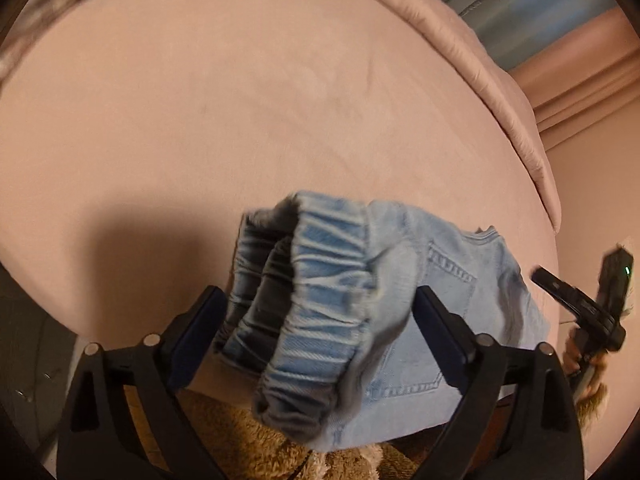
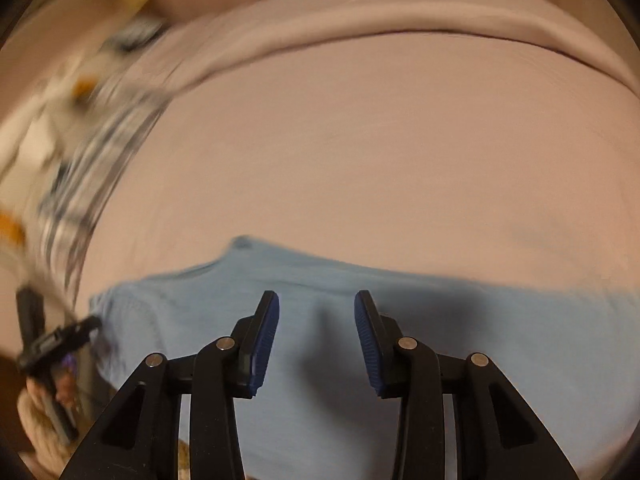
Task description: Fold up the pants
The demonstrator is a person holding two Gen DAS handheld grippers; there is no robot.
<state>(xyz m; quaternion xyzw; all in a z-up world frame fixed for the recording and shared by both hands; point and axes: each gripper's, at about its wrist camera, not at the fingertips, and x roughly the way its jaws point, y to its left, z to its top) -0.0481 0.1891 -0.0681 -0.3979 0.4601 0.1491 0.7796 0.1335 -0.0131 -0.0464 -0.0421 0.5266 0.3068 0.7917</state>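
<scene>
1. A pink bed sheet (image 1: pixel 280 100) filled both views, with a pink quilt (image 1: pixel 480 60) bunched along its far edge.
2. The light denim pants (image 1: pixel 440 280) lay at the sheet's near edge, their elastic waistband (image 1: pixel 316 300) lifted.
3. The left gripper (image 1: pixel 316 312) stood wide apart around that waistband, not clamping it.
4. The right gripper (image 2: pixel 316 340) hung parted above flat denim, holding nothing.

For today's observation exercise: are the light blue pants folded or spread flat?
Folded, loosely: the pants lie doubled on the pink bed, elastic waistband bunched on top.
</scene>
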